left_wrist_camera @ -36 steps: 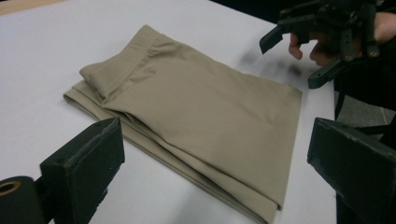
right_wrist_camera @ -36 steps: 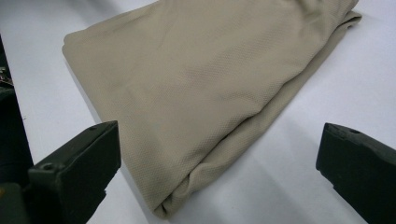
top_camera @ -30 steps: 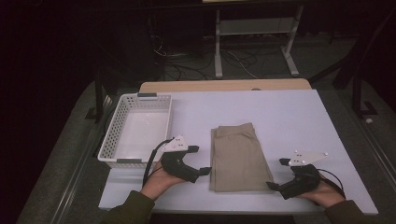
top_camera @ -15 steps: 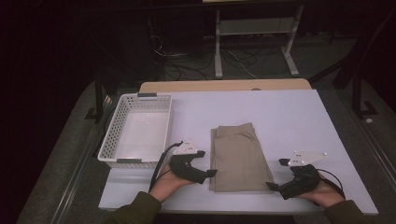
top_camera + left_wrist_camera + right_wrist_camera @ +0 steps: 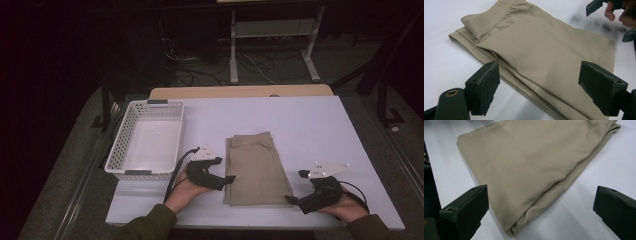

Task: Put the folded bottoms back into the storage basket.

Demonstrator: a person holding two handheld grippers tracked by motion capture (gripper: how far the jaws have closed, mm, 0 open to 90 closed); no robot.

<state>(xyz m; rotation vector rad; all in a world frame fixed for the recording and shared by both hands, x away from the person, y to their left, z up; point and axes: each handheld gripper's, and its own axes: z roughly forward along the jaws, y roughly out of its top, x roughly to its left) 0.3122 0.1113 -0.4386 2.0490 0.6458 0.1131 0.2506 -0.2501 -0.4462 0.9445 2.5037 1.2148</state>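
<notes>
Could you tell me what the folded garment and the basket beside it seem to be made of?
The garment looks like a soft, matte, tan knit fabric: a fine ribbed weave shows up close, with a gathered elastic waistband and limp folded edges. The basket looks like white moulded plastic, judging by its stiff walls pierced with a regular grid of holes and its smooth floor, though metal can't quite be ruled out.

White tabletop point(image 5: 300, 125), with a strip of bare wood at its far edge. At left, a white perforated basket point(image 5: 120, 150), standing empty. Near the middle, just right of it, folded tan trousers point(image 5: 255, 167), lying flat.
</notes>
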